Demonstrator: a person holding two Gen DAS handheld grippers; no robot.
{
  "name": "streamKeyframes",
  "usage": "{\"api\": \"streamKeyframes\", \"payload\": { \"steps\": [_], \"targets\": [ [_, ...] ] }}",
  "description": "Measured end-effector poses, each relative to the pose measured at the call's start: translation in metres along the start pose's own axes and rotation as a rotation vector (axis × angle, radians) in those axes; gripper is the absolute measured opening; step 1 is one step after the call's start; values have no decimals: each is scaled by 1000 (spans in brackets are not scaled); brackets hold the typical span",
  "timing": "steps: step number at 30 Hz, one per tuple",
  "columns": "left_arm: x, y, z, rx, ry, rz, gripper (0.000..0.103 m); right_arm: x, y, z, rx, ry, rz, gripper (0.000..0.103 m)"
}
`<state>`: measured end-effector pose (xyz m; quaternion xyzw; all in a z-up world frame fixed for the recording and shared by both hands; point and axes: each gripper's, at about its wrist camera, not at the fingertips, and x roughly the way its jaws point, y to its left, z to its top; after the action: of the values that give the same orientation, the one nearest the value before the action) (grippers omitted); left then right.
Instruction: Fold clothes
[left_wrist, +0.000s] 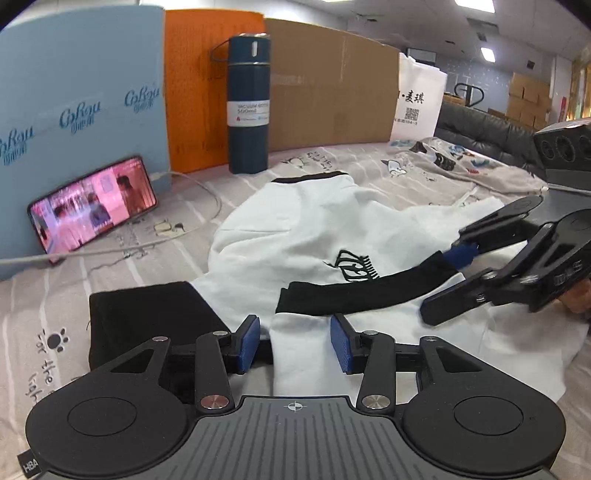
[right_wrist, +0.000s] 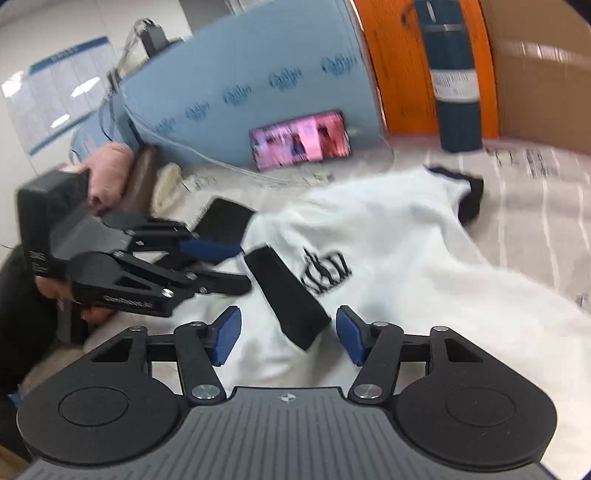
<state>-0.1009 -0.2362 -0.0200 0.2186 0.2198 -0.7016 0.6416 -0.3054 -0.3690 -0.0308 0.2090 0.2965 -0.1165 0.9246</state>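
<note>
A white sweatshirt with black trim and a black chest print lies rumpled on the grey printed sheet. A black cuff band lies across it. My left gripper is low over the garment's near edge, open, with a fold of white cloth between the blue pads but not pressed. My right gripper is open too, and the end of the black cuff lies between its pads. A black cloth part lies just left of the left gripper.
A lit phone with a cable leans on a blue foam board. A dark blue flask stands before orange and cardboard panels. A white bag and a black sofa are at the back right. Folded pink cloth lies at the left.
</note>
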Motion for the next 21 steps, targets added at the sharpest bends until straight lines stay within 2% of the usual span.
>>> {"api": "streamKeyframes", "payload": {
  "steps": [1, 3, 6, 10, 13, 15, 18, 19, 21],
  "targets": [
    [-3, -3, -2, 11, -10, 2, 2, 0, 1, -4, 2, -6, 0, 25],
    [-20, -8, -5, 14, -70, -5, 2, -8, 5, -9, -1, -42, 34, 13],
    [-53, -13, -7, -11, -198, -18, 2, -27, 12, -12, -8, -132, 81, 11],
    [-101, -16, -10, -89, -394, -89, 2, -62, 33, -17, -46, -275, 144, 11],
    [-134, -23, -19, -105, -501, -155, 2, -92, 54, -25, -75, -362, 189, 11],
    [-154, -27, -29, -98, -560, -243, 2, -111, 70, -34, -106, -394, 220, 11],
    [-177, -30, -48, -65, -599, -400, 2, -131, 92, -55, -168, -397, 283, 11],
    [-183, -32, -54, -58, -593, -440, 2, -137, 98, -62, -186, -393, 307, 11],
    [-186, -34, -65, -48, -527, -539, 3, -143, 109, -79, -213, -350, 365, 11]
  ]
}}
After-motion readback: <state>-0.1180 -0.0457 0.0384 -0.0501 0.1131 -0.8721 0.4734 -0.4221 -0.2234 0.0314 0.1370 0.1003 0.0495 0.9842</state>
